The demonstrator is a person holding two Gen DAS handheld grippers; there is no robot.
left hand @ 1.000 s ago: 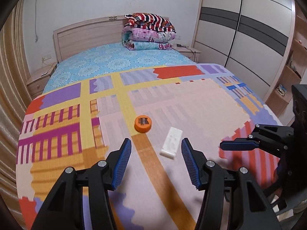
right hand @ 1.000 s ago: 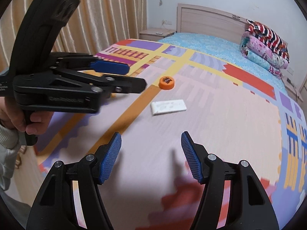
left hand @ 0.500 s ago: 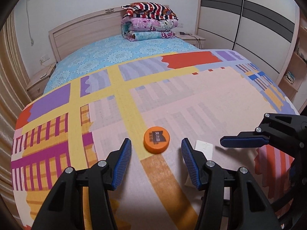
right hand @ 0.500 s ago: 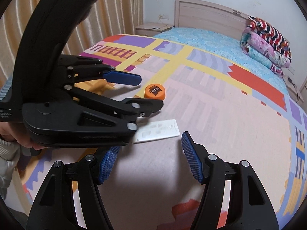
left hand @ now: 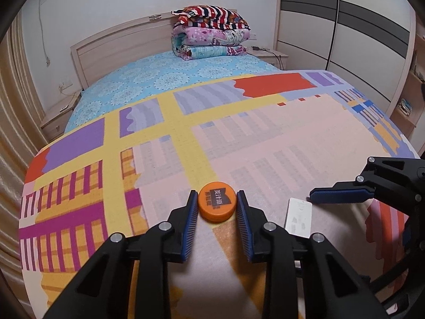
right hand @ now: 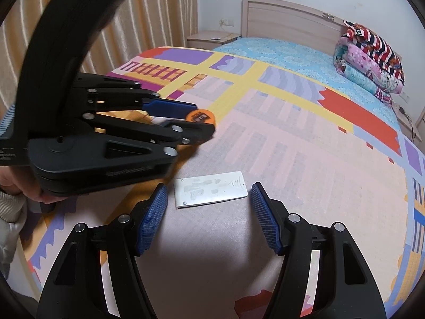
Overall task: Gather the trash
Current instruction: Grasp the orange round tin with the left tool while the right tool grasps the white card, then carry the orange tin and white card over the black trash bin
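Note:
An orange bottle cap (left hand: 217, 202) lies on the patterned bedspread (left hand: 265, 146). My left gripper (left hand: 217, 202) has its jaws closed against both sides of the cap; it also shows in the right wrist view (right hand: 198, 125), with the cap (right hand: 200, 117) between its tips. A flat white packet (right hand: 211, 189) lies on the bedspread just right of the cap, also seen in the left wrist view (left hand: 298, 216). My right gripper (right hand: 208, 199) is open, its fingers either side of the packet and slightly short of it.
Folded quilts (left hand: 209, 33) are stacked at the headboard (left hand: 119, 42). Curtains (right hand: 159, 13) hang on the left, a wardrobe (left hand: 358, 26) stands on the right. Nightstands (right hand: 209, 37) flank the bed. The bed's near edge is just below the grippers.
My left gripper moved forward over the orange cap and closed its jaws on it. My right gripper moved forward to the white packet, still open.

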